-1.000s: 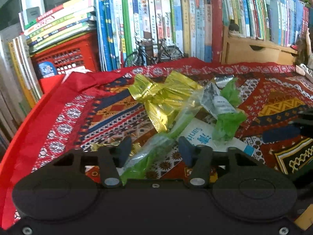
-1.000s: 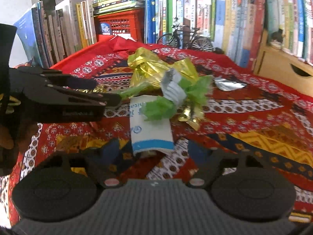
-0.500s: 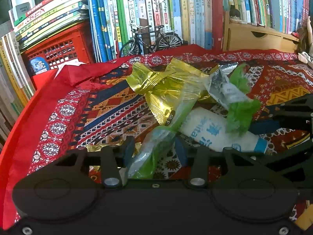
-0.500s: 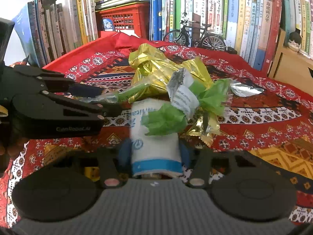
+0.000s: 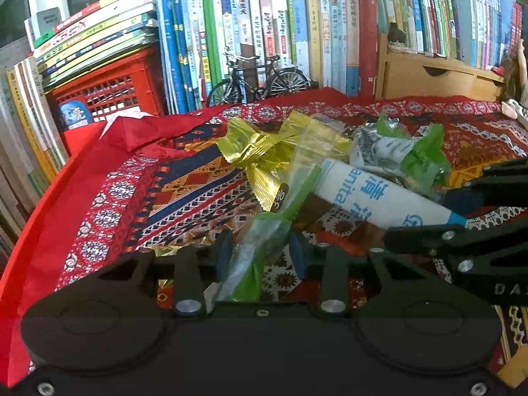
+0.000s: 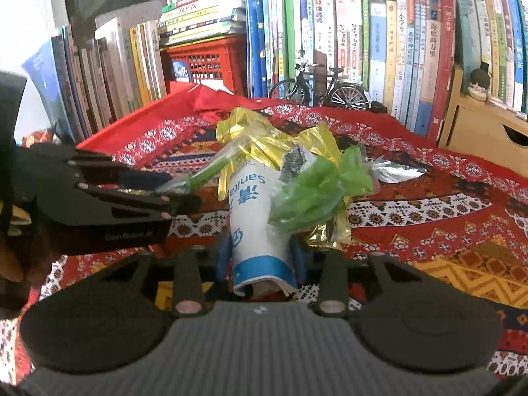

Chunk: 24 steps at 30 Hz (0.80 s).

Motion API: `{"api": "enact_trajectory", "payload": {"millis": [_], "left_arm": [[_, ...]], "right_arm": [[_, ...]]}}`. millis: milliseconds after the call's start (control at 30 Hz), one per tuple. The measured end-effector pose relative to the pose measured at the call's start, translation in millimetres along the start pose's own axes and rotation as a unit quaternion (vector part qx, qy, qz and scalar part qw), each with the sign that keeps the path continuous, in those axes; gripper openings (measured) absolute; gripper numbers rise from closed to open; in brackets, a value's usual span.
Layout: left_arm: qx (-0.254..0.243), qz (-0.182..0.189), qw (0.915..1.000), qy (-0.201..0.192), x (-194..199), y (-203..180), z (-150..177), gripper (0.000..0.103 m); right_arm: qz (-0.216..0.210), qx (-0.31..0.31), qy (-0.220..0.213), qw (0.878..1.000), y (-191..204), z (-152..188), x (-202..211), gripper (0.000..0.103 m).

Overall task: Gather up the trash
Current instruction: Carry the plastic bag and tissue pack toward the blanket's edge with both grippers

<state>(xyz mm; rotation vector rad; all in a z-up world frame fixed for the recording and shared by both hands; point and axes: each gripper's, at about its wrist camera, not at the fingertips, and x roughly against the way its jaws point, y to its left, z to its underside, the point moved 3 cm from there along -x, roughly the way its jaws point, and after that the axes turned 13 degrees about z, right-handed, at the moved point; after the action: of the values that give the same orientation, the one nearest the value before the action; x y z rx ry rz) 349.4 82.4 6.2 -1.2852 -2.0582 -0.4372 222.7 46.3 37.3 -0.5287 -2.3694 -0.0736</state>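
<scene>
Leftmost, the left tool [image 5: 260, 250] is closing its jaws, a clear green-edged plastic wrapper [image 5: 264, 247] between the pads; just right of that wrapper lies crumpled gold foil [image 5: 260, 151] on the patterned cloth [image 5: 184, 198]; right again, the right tool [image 6: 262, 257] is closing on a white blue-banded paper tube [image 6: 254, 227], green crumpled plastic [image 6: 310, 191] touching the tube.

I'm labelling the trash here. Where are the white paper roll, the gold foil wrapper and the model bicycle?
white paper roll [image 6: 255, 227]: right wrist view, middle of its printed side.
gold foil wrapper [image 5: 254, 151]: left wrist view, its crumpled centre.
model bicycle [image 5: 257, 81]: left wrist view, its frame.
</scene>
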Motion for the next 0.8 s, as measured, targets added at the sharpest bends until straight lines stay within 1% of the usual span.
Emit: {"api": "enact_trajectory", "payload": {"millis": [67,133,200,433,700,800], "left_arm": [[0.010,-0.003,0.9999,-0.004,4.7,1.2,0.2,0.035],[0.019,-0.005,0.9998,-0.008,9.8,2.9,0.5,0.035],[0.018,-0.008,0.9997,-0.012,15.3,2.8,0.8,0.035],[0.008,-0.013,0.9998,-0.012,31.2,-4.4,6.0,0.035],[0.023,-0.023,0.9993,-0.017,52.8,-7.4,18.4,0.035],[0.036,-0.026,0.9989,-0.015,62.1,-6.5,24.9,0.035]], "right_arm": [[-0.003,0.001,-0.004,1.000,-0.2,-0.8,3.9,0.040],[-0.005,0.000,-0.005,1.000,-0.8,-0.6,8.1,0.034],[-0.010,-0.009,0.001,1.000,-2.4,1.3,11.4,0.030],[-0.016,-0.021,0.007,1.000,-4.4,9.0,23.8,0.030],[-0.021,-0.012,0.005,1.000,1.9,25.6,49.3,0.030],[-0.023,0.003,0.008,1.000,8.7,35.3,60.9,0.030]]}}
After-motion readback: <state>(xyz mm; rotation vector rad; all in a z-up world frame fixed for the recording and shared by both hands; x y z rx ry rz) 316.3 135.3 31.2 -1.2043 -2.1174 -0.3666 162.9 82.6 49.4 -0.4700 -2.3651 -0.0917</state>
